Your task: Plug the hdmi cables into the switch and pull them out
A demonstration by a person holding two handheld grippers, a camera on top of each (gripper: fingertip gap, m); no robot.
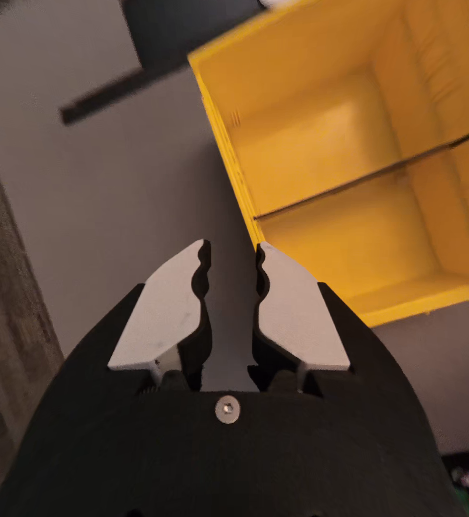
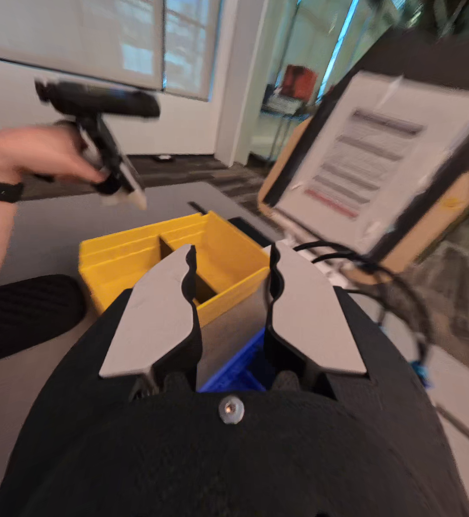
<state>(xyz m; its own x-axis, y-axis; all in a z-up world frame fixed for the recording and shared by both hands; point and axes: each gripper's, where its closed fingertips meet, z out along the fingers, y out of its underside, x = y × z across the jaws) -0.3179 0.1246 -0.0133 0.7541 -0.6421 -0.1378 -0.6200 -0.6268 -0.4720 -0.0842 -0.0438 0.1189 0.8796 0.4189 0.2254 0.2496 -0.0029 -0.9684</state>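
Two grey-padded grippers sit closest to the cameras, both with jaws parted and holding nothing. Left gripper (image 1: 233, 244) hovers over the grey tabletop (image 1: 116, 209) beside an empty yellow divided bin (image 1: 339, 140). Right gripper (image 2: 232, 247) points at that bin (image 2: 227, 257); black cables (image 2: 334, 251) trail just right of it. No switch can be made out.
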